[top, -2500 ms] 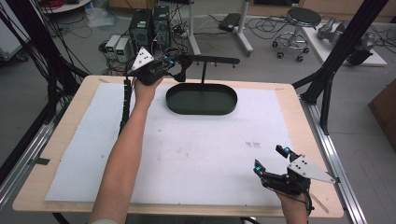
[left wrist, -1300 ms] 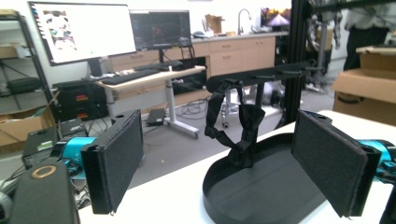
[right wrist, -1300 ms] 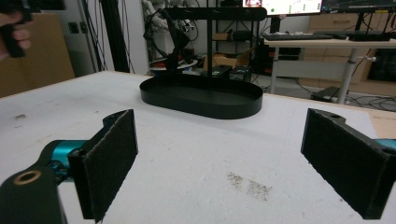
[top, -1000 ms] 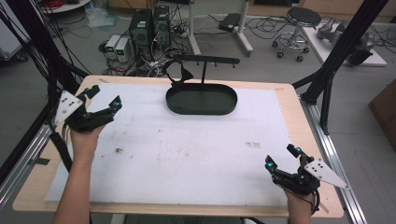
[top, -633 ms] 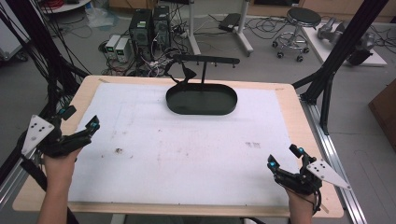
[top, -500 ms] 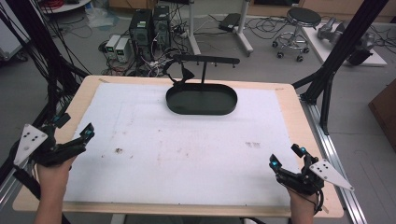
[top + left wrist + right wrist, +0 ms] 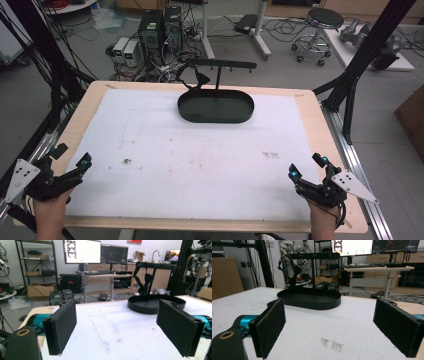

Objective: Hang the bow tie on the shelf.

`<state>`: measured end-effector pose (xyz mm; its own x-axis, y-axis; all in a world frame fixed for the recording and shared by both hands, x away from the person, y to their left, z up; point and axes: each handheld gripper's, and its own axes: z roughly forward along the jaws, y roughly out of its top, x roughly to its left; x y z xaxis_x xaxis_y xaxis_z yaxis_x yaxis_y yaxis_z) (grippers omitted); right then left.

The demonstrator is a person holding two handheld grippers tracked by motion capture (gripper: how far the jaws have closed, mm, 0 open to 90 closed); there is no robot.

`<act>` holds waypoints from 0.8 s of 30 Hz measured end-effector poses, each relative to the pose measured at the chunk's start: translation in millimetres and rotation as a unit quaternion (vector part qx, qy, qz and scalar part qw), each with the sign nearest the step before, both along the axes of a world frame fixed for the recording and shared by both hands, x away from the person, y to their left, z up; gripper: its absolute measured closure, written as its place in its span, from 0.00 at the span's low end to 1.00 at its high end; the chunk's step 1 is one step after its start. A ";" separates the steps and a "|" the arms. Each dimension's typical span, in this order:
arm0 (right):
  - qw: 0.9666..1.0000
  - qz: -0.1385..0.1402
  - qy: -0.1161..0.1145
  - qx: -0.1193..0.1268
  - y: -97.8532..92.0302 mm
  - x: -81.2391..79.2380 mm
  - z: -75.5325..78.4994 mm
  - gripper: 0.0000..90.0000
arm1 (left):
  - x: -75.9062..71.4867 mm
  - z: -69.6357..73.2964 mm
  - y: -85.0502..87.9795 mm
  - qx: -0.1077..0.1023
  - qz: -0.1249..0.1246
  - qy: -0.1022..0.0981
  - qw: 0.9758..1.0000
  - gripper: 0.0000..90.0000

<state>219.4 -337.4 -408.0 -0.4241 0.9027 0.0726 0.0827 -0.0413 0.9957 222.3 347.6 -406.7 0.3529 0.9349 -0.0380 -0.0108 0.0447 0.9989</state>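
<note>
The tray (image 7: pixel 216 108) with its stand sits at the table's far middle, well apart from both empty, wide-open grippers, left (image 7: pixel 71 161) and right (image 7: pixel 307 166); no writing is legible.

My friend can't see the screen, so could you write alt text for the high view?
A person's hands hold the left gripper and right gripper, both open and empty, at the near corners of a white-covered table. At the far side stands a black oval tray with a hanger stand.
</note>
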 end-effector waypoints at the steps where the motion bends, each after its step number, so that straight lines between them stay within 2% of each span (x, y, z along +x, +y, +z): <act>1: 1.000 0.000 0.000 0.001 0.5 -0.1 -0.1 0.11 | 0.8 -1.5 1.3 -0.001 -0.001 0.002 1.000 0.19; 5: 1.000 -0.001 0.003 -0.002 1.0 0.6 -1.2 0.11 | 4.3 -6.7 1.8 -0.016 0.001 0.000 1.000 0.19; 10: 1.000 -0.001 0.008 -0.009 3.4 1.7 -3.1 0.11 | 8.5 -13.6 -1.7 -0.013 0.004 0.001 1.000 0.19; 24: 1.000 0.003 0.002 -0.007 6.7 -0.2 0.6 0.11 | 4.9 -12.8 0.1 -0.025 0.006 -0.012 1.000 0.19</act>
